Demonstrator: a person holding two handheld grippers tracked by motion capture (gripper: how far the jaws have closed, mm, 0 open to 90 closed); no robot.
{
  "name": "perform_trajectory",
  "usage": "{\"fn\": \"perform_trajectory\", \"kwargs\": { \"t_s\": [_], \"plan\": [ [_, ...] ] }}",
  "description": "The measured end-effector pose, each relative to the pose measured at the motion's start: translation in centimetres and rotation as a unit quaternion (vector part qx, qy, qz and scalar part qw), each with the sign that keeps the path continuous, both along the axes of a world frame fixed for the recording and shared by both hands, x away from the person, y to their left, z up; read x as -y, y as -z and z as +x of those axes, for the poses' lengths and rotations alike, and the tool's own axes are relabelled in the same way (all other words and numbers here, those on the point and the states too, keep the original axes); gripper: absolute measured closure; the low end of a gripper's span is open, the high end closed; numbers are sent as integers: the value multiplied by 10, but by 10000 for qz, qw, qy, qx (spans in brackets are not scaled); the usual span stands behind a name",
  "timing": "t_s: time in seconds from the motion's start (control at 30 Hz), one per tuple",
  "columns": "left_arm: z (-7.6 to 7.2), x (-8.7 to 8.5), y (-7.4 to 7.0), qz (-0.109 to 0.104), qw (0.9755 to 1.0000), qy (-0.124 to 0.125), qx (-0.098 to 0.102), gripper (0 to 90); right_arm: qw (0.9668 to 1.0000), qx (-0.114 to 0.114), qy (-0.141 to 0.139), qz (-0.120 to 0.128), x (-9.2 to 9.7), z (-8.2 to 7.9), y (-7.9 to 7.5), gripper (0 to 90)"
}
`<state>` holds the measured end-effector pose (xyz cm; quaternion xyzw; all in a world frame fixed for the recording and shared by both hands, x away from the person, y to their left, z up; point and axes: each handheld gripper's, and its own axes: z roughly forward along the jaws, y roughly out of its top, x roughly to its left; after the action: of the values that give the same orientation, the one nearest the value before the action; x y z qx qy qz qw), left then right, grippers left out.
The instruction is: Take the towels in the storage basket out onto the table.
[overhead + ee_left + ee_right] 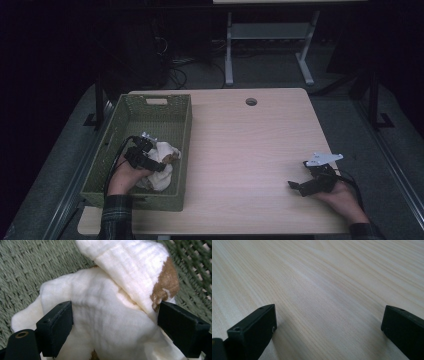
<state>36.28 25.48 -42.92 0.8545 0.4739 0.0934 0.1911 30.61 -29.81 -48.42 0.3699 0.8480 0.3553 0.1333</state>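
A crumpled white cloth (165, 151) with a brown patch lies in the near end of a green woven basket (186, 125). My left gripper (156, 165) reaches down into the basket at the cloth. In the left gripper view the cloth (110, 307) bulges between the two jaws, which stand wide apart on either side of it, so the left gripper (116, 315) is open. The brown patch (166, 282) sits by the right-hand jaw. My right gripper (296, 186) rests low over the table near its front right, open, with nothing between the jaws of the right gripper (329, 322).
The basket stands along the left side of the light wooden table (250, 145), its handle cut-out (156, 101) at the far end. A round cable hole (251, 101) sits near the table's far edge. Beyond the table stand white desk legs (229, 50) and cables on the floor.
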Motion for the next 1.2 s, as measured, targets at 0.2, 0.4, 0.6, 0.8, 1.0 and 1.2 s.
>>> {"fn": "perform_trajectory", "kwargs": {
  "t_s": [0.2, 0.4, 0.6, 0.8, 1.0, 1.2],
  "plan": [
    [0, 1, 6, 226, 9996, 38, -169, 133, 10000, 1, 1, 2, 0, 0, 0, 0],
    [0, 1, 6, 227, 9993, 72, -286, 179, 10000, -1, 1, 2, 0, 0, 0, 0],
    [-4, 3, -2, 362, 9991, 38, -212, 489, 10000, -1, 1, 1, 0, 0, 0, 0],
    [-7, 0, -11, 191, 9997, 56, -104, 717, 10000, -2, 2, 1, 0, 0, 0, 0],
    [-11, -7, -25, -415, 9986, 11, 321, 749, 10000, -1, 1, 2, 0, 0, 0, 0],
    [-14, -11, -36, -835, 9939, 4, 718, 757, 10000, 2, -1, 1, 0, 0, 0, 0]
  ]
}}
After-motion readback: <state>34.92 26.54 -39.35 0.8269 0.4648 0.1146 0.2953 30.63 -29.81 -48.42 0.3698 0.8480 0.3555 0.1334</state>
